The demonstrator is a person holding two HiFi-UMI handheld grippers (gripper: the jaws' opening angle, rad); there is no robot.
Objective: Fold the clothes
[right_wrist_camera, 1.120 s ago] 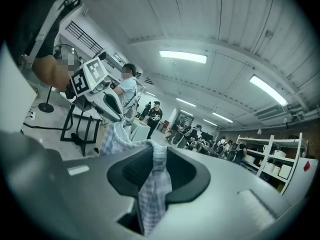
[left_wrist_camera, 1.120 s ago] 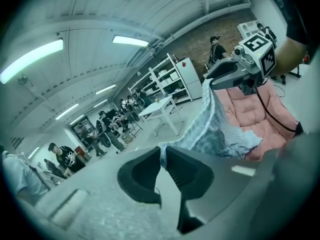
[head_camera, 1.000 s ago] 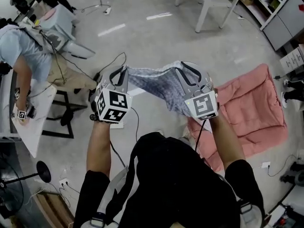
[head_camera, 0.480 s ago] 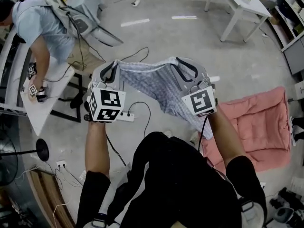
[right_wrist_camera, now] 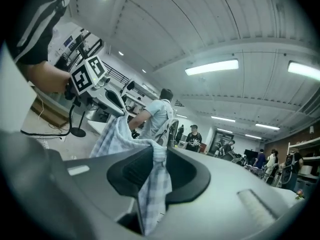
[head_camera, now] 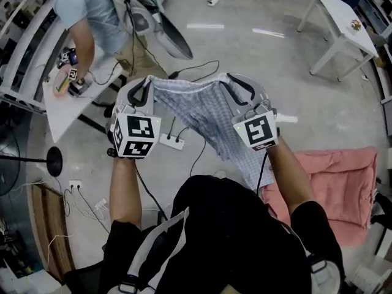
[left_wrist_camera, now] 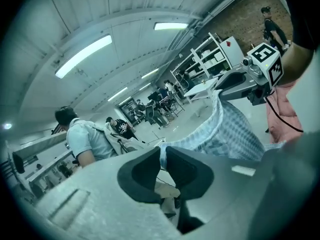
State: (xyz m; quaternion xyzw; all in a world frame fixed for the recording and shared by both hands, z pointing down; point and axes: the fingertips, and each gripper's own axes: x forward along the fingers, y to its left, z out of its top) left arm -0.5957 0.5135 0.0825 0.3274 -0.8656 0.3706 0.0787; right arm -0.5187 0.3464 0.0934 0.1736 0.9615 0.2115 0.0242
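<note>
A light blue checked garment hangs in the air, stretched between both grippers above the floor. My left gripper is shut on its left top edge; in the left gripper view the cloth is pinched thin between the jaws. My right gripper is shut on the right top edge, and the rest of the garment drops past the right forearm. In the right gripper view a fold of cloth hangs down between the jaws.
A pink mat lies on the floor at the right. A power strip and cables lie below the garment. A person in a light blue shirt works at a white table at upper left. Another white table stands upper right.
The head view has swung, so the pink mat slid toward the lower right and the person at the left table moved up. Both grippers still hold the garment spread at the same height.
</note>
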